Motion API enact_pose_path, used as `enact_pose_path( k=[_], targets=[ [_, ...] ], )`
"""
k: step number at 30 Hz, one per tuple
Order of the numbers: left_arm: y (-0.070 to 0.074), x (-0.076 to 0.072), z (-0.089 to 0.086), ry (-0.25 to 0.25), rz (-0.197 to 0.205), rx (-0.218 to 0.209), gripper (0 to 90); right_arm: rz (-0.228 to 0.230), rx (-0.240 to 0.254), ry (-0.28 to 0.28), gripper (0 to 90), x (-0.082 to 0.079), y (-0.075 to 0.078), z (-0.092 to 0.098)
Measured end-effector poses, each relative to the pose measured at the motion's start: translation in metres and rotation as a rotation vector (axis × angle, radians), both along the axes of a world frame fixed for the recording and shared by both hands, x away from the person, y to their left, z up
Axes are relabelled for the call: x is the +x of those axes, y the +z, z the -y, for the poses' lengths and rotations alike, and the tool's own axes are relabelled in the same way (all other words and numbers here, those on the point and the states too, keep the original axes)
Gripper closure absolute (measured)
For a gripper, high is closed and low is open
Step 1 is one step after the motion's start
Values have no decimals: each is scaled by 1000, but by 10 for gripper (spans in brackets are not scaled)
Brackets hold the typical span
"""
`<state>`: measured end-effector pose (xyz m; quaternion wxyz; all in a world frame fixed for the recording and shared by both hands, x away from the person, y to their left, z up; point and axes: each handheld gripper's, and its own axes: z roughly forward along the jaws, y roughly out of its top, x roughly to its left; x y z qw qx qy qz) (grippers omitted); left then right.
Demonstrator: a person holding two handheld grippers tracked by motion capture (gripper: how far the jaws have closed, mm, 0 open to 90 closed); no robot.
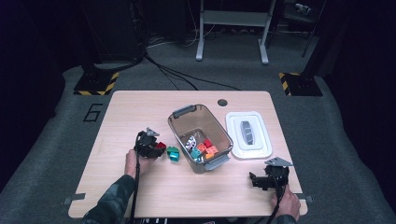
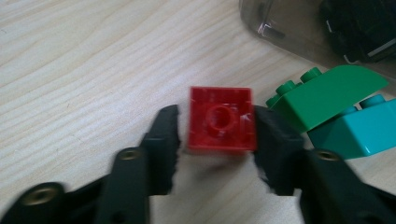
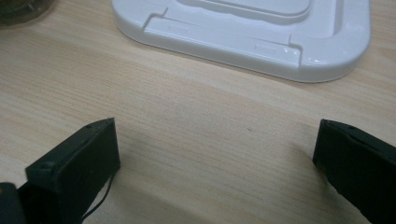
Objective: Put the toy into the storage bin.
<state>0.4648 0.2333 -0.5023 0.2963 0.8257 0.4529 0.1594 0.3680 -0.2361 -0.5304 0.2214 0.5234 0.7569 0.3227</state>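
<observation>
Left gripper (image 2: 217,140) flanks red brick (image 2: 221,119); green brick (image 2: 327,95) adjacent.

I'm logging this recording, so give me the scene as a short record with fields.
work in hand: picking up a small square red plastic brick lying stud-side down on the light wooden table
left claw: around the red brick, right pad touching, slight gap at the left pad
right claw: open, nothing between its pads, low over bare table
beside brick: green curved brick on a teal brick
container: clear grey plastic bin holding coloured bricks
lid: white plastic lid, flat beside the bin
</observation>
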Motion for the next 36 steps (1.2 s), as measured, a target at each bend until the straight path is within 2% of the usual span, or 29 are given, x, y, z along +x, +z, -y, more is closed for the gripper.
enact_pose_path(
  k=[9,14,17,18,23,29,32,35,36],
  targets=[
    [1,-4,-11,10,-12,-8,589,1,0,0,0,0,0,0],
    [3,-10,-17,19,-22,4,583,0,0,0,0,0,0,0],
    [3,-8,-17,24,-19,-3,536,1,0,0,0,0,0,0],
    [3,-7,-15,33,-27,-13,471,0,0,0,0,0,0,0],
    [6,-2,-11,40,-28,-10,433,0,0,0,0,0,0,0],
    [2,1,-7,47,-42,15,477,0,0,0,0,0,0,0],
    [2,2,-9,56,-44,-3,573,1,0,0,0,0,0,0],
    [3,1,-11,44,-40,3,590,0,0,0,0,0,0,0],
    [3,1,-11,53,-34,-8,590,1,0,0,0,0,0,0]
  ],
)
